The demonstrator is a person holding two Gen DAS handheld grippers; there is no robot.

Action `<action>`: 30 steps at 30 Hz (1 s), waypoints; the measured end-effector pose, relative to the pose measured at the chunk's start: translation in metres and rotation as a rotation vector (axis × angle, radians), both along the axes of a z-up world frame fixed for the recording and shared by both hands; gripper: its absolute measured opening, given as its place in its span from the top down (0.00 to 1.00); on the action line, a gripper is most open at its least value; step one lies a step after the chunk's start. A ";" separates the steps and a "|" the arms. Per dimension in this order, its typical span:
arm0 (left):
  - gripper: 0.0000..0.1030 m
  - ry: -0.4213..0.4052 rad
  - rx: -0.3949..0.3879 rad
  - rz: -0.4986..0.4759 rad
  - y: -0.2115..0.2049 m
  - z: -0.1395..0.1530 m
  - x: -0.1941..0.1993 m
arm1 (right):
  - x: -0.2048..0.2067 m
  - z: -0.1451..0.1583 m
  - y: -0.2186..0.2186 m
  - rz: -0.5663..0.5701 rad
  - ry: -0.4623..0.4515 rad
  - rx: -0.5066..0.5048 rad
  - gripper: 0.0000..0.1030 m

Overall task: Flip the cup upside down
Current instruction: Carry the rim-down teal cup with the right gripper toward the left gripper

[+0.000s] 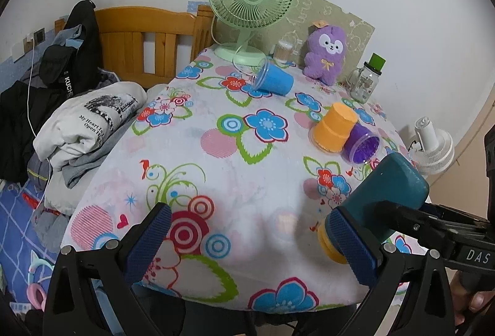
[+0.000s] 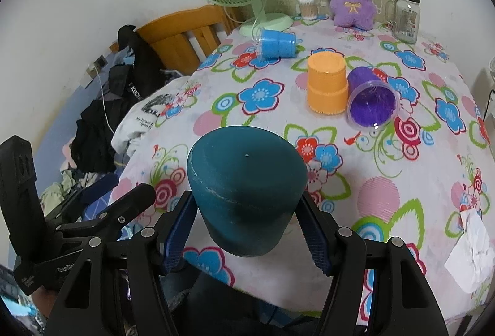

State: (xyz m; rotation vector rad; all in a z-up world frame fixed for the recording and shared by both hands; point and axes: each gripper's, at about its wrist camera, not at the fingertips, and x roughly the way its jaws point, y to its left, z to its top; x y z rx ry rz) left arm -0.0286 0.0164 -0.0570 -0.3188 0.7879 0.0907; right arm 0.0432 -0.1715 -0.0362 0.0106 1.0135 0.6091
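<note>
- Right wrist view showed the right gripper (image 2: 247, 230) clamped on the teal cup (image 2: 246, 181), base up, over the near edge of the flowered table (image 2: 386, 190)
- Left gripper (image 1: 247, 243) stood wide open, holding nothing, just beside that cup
- Orange cup (image 2: 326, 85) sat inverted, touching a tipped purple cup (image 2: 369, 99)

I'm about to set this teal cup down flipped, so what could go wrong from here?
1. The teal cup is held by the right claw at the near table edge; set down there, it might tip off.
2. The left claw is open right beside the cup, with its finger close to the rim; a bump may shift the grip.
3. Swinging forward could knock the orange cup or the purple cup lying against it.
</note>
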 end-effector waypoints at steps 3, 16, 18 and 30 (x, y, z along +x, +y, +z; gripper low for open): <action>0.00 0.011 0.001 -0.006 -0.002 -0.004 -0.004 | -0.003 -0.003 0.000 0.004 0.009 -0.003 0.34; 0.00 0.041 -0.012 0.003 0.001 -0.014 -0.005 | -0.002 -0.013 -0.001 0.015 0.049 -0.017 0.36; 0.00 0.050 -0.013 0.001 0.001 -0.017 -0.003 | -0.001 -0.014 -0.001 0.018 0.053 -0.013 0.36; 0.00 0.078 -0.018 0.004 0.003 -0.026 0.005 | 0.031 -0.018 0.014 0.018 0.044 -0.014 0.36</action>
